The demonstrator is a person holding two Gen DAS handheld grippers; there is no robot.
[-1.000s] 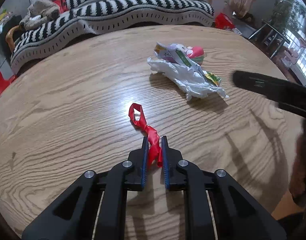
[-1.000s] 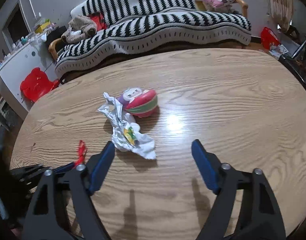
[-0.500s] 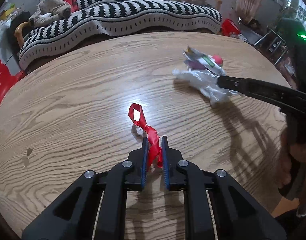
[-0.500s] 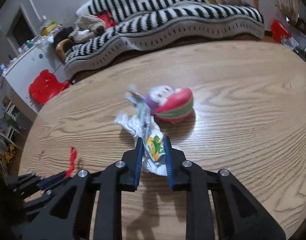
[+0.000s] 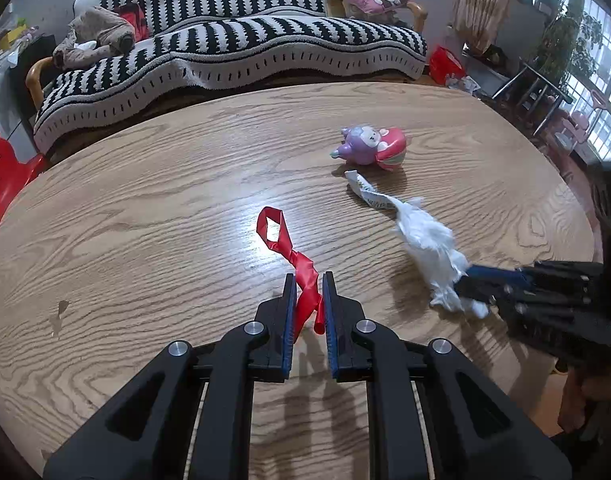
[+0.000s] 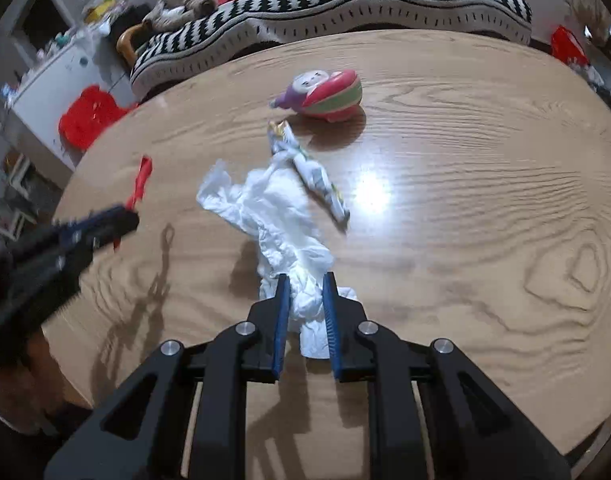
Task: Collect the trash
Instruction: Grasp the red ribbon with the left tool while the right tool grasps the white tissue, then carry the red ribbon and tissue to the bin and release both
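A twisted red plastic strip [image 5: 283, 240] trails from my left gripper [image 5: 307, 280], which is shut on its lower end just above the wooden table [image 5: 145, 208]. My right gripper [image 6: 305, 280] has its jaws closing on a crumpled white tissue [image 6: 273, 208], and the pads press into its near end. A printed wrapper [image 6: 317, 176] lies rolled against the tissue's far side. In the right wrist view the left gripper [image 6: 129, 216] shows at the left with the red strip [image 6: 143, 178]. In the left wrist view the right gripper [image 5: 469, 276] holds the tissue [image 5: 429, 240] at the right.
A pink and purple round toy [image 5: 373, 146] sits on the table beyond the wrapper. A black-and-white striped sofa [image 5: 233, 44] stands behind the table. A red plastic chair [image 6: 89, 120] is on the floor at the left. The table's near edge lies just below both grippers.
My right gripper went from wide open to pinching the white tissue and pulled it toward the near edge, away from the toy. The left gripper kept the red strip and rose slightly.
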